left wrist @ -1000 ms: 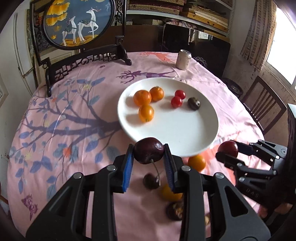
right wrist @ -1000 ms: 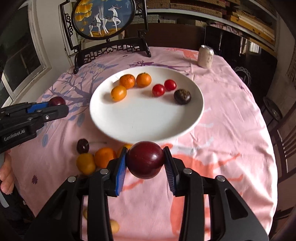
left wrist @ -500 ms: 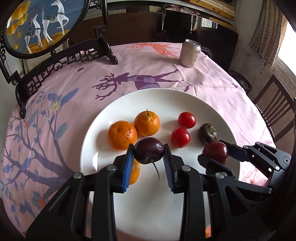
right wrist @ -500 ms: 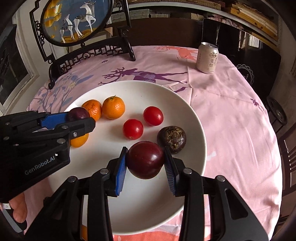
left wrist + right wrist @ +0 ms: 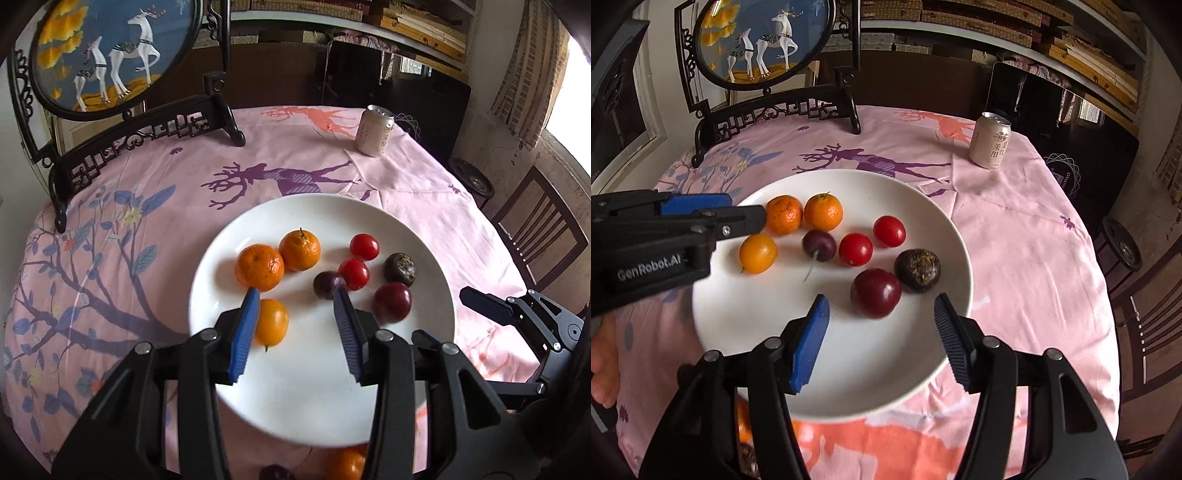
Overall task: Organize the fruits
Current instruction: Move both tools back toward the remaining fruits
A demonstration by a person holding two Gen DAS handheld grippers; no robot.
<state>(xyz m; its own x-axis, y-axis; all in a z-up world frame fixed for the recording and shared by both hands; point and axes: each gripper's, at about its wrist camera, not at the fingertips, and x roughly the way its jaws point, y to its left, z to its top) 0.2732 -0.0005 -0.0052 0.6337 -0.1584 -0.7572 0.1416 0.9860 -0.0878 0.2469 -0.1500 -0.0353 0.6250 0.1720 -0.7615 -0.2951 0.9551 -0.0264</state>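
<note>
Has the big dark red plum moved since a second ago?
Yes. The plum has left the right claw, whose jaws are opening, and now lies on the white plate beside the dark wrinkled fruit, no longer short of the plate's near rim.

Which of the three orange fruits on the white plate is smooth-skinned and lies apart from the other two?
The yellow-orange fruit nearest the left gripper: glossy and smooth, alone. The two mandarins, dimpled, sit side by side behind it.

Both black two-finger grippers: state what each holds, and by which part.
Nothing is held. The left gripper and right gripper are opening, with the small dark cherry and round dark-red plum lying free on the white plate.
</note>
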